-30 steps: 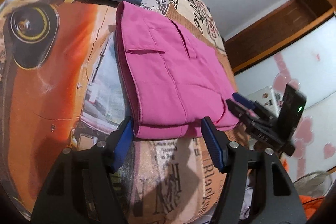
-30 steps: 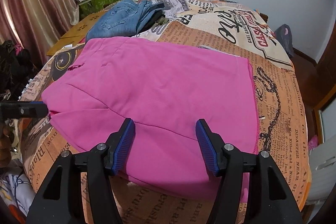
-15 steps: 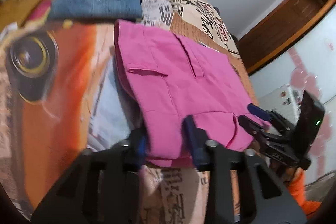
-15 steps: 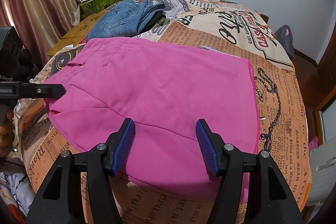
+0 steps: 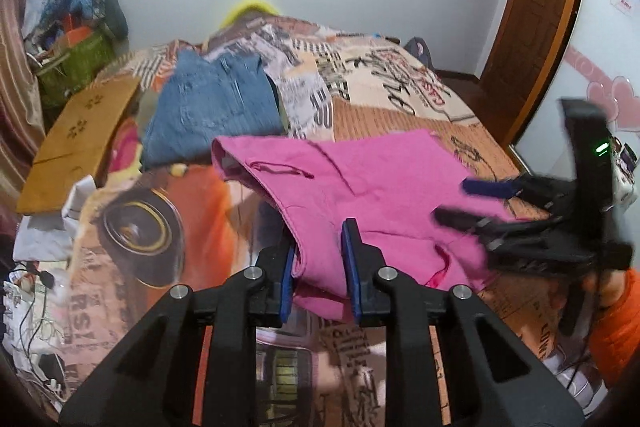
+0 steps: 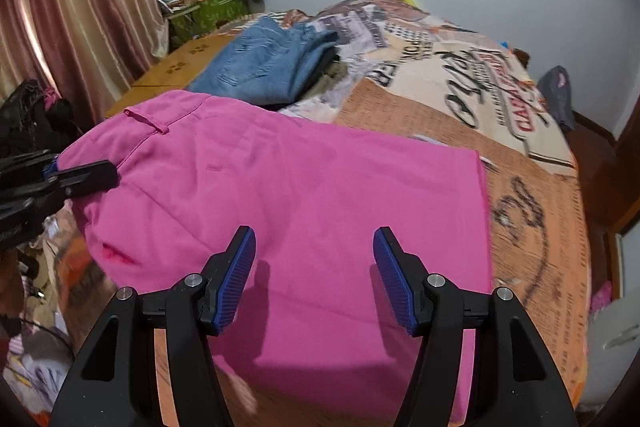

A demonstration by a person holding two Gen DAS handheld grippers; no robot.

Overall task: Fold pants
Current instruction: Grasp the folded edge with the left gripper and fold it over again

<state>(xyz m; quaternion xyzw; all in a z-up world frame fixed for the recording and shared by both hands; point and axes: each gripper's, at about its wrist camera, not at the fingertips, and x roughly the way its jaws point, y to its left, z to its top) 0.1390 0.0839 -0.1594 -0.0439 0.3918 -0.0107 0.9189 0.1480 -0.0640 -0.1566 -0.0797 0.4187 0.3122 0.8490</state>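
- Your left claw (image 5: 320, 259) is clamped on a bunched edge of the folded bright pink fabric pants (image 5: 360, 187), with cloth squeezed between both blue pads and lifted slightly off the bed.
- Your right claw (image 6: 314, 275) stands wide apart, its blue pads hovering over the near part of the pants (image 6: 300, 195) with nothing between them.
- In the right wrist view, the left claw (image 6: 80, 175) shows at 9 o'clock, at the pants' left edge.
- In the left wrist view, the right claw (image 5: 472, 203) sits at 3 o'clock over the pants' right side; it is blurred there.
- The pants lie spread across the near half of the bed with its printed newspaper-pattern cover (image 6: 520, 187), the near edge draping toward you.
- A folded pile of blue denim jeans (image 6: 268, 67) rests at 12 o'clock from the pants, just beyond them; whether they touch is unclear.
- A flat brown cardboard sheet (image 5: 80, 131) lies at 10 o'clock, beside the jeans (image 5: 212, 115).
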